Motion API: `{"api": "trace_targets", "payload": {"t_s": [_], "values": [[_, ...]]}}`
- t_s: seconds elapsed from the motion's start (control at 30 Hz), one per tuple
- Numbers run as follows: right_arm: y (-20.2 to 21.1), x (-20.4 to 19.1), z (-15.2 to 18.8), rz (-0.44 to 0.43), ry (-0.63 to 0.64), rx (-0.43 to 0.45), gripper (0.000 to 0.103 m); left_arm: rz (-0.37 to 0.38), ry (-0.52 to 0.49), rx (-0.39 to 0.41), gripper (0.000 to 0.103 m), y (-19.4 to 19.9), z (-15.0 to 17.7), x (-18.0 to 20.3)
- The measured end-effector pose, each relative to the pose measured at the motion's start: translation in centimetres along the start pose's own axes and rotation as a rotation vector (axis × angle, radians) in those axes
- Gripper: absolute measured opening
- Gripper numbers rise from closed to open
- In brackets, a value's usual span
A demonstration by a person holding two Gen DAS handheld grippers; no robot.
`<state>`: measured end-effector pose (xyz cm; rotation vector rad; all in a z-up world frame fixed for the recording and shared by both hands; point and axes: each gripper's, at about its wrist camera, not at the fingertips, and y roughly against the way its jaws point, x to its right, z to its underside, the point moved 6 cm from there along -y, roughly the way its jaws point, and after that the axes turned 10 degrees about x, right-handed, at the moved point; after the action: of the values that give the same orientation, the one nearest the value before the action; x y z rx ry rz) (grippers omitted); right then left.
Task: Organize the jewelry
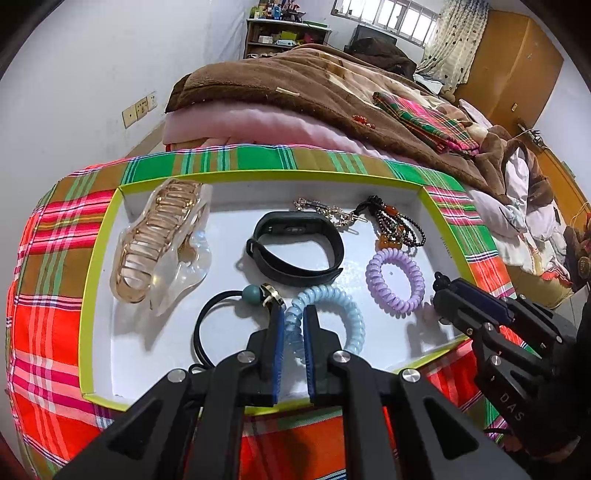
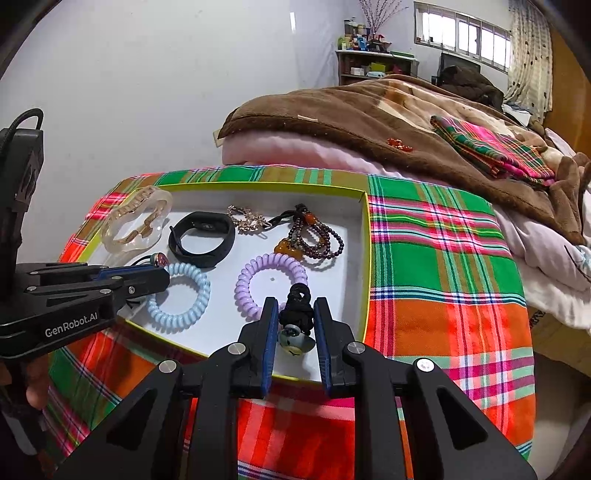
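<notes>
Right wrist view shows the right gripper (image 2: 295,314) pinching a black corded charm (image 2: 295,321) above the tray (image 2: 364,258), while the left gripper (image 1: 294,317) clamps the blue coil tie (image 1: 325,317); either could slip loose.

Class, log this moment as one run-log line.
left gripper: shut on pale blue spiral hair tie | right gripper: shut on black knotted cord charm | site: white yellow-rimmed tray

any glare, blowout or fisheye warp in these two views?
Left wrist: windows blown out, clear hair claw shows specular glints, tray rim bows strongly. Right wrist: windows also clipped, soft shadows under the purple coil tie, plaid cloth lines curve; dark vignette at corners.
</notes>
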<state>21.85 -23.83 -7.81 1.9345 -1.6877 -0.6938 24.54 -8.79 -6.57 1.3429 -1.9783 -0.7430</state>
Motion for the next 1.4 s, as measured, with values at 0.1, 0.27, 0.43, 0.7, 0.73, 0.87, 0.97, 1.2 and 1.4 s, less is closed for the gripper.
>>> {"api": "trace_targets", "payload": {"t_s": [0.1,0.27,0.43,0.7,0.73,0.87,0.97,1.2,1.4], "values": [[0.1,-0.1,0.1,-0.001,-0.003,-0.001,0.02,-0.002,0.007,-0.001,0.011,0.0,0.0,-0.1],[0.0,-0.3,0.2,-0.004,-0.002,-0.006,0.021,0.001,0.007,0.002,0.02,0.2,0.0,-0.1],[0.1,-0.3,0.2,0.0,-0.01,-0.001,0.026,-0.001,0.01,0.005,0.023,0.5,-0.1,-0.1],[1.1,-0.3,-0.1,-0.012,-0.029,0.025,0.043,-0.007,0.005,0.028,0.04,1.5,-0.1,0.2],[1.4,-0.3,-0.2,-0.013,-0.032,0.033,0.043,-0.009,0.008,0.034,0.041,1.8,-0.1,0.2],[2.7,-0.6,-0.5,-0.01,-0.044,0.067,0.043,-0.015,0.009,0.059,0.042,3.0,0.1,0.2],[3.8,-0.8,-0.7,-0.007,-0.052,0.091,0.043,-0.034,0.017,0.085,0.047,4.2,0.4,0.1],[6.7,-1.9,-0.4,0.011,-0.038,0.158,0.043,-0.1,0.013,0.165,0.053,7.2,1.0,-0.3],[9.2,-3.0,0.0,0.033,-0.023,0.212,0.052,-0.161,-0.004,0.236,0.053,9.5,2.1,-0.2]]}}
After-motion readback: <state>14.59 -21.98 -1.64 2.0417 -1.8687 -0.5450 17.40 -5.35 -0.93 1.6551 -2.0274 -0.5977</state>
